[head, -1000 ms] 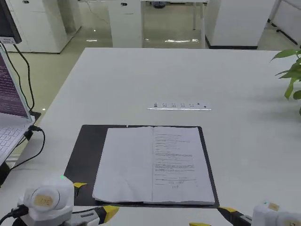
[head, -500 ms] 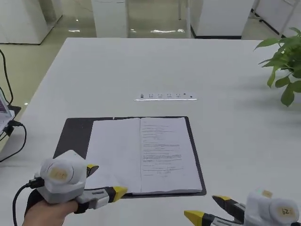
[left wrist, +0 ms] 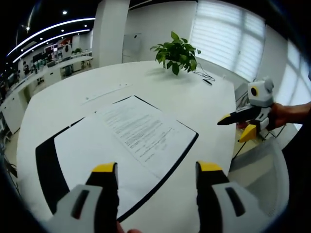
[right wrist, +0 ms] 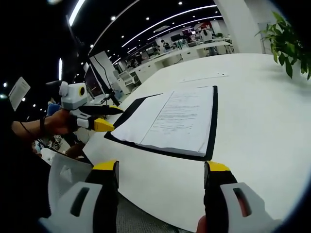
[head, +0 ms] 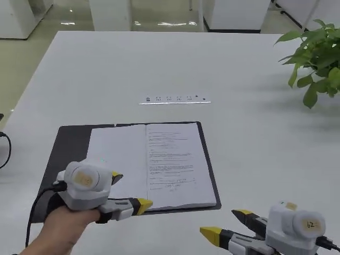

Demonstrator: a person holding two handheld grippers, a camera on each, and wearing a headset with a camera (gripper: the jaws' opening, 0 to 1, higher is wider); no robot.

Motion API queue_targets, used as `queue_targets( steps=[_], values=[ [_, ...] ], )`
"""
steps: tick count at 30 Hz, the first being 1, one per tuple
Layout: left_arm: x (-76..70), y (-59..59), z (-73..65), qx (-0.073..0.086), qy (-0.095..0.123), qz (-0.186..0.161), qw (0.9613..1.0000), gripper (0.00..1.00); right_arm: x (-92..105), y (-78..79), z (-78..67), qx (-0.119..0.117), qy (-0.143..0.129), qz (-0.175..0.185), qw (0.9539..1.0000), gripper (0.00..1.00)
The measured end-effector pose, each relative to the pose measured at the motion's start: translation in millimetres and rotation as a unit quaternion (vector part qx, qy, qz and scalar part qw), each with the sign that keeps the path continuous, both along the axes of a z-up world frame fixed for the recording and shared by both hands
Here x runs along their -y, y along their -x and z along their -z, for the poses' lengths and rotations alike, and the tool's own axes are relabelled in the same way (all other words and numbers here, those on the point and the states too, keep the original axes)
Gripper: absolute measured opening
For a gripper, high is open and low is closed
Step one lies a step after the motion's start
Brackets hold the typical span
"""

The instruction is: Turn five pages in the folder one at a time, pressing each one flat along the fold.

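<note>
Since a second ago the left gripper (head: 130,190) has come in from the near side of the folder (head: 71,146) and now hangs over its near left corner. The right gripper (head: 226,223) has edged closer to the near right corner, and the folder itself lies as it did, open at the same spread. The left fingers (left wrist: 104,171) are spread wide with nothing between them, one yellow tip over the near edge of the blank left page (head: 119,154) and the other just off the folder's near edge. The right fingers (right wrist: 215,171) are likewise parted and empty, just off the folder's near right corner and above the bench (head: 159,64). The printed right page (head: 172,164) lies flat against the fold (head: 146,159), with no sheet lifted, so the step in hand looks like the reach for a page. To do it well, the right gripper should probably come in low at the printed page's near outer corner and pinch one sheet alone, since the edges lie close together and two could rise as one. The left gripper would best stay on the blank page near the fold to steady the folder, then run along the fold once the sheet is over. A power strip (head: 175,99) lies beyond the folder's far edge, and a plant (head: 313,58) stands well off beyond its right side, both clear of the work.
</note>
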State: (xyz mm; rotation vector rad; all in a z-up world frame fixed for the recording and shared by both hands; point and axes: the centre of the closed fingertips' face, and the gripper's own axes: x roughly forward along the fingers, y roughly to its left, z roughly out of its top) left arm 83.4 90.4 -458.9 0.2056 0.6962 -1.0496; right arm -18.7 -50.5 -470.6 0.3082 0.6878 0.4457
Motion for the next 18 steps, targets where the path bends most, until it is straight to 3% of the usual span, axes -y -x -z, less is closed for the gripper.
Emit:
queue_targets(
  steps=[2,10,13,18],
  values=[
    [11.4,2.4,3.0,0.002,-0.007,0.017,0.9998,0.64,1.3,0.7,1.3,-0.004,0.002,-0.001,1.0,0.7],
    [59.9,4.1,13.0,-0.003,0.0,0.052,0.9986,0.63,8.5,2.9,2.6,-0.011,0.003,-0.002,0.9999,0.7],
    [80.4,8.0,27.0,-0.03,0.011,0.059,0.9977,0.63,8.5,5.5,3.7,-0.018,0.001,-0.006,0.9998,0.7],
    [108.2,9.1,38.2,-0.022,0.011,0.067,0.9974,0.63,8.3,9.5,7.5,-0.028,0.007,-0.017,0.9994,0.7]
  ],
)
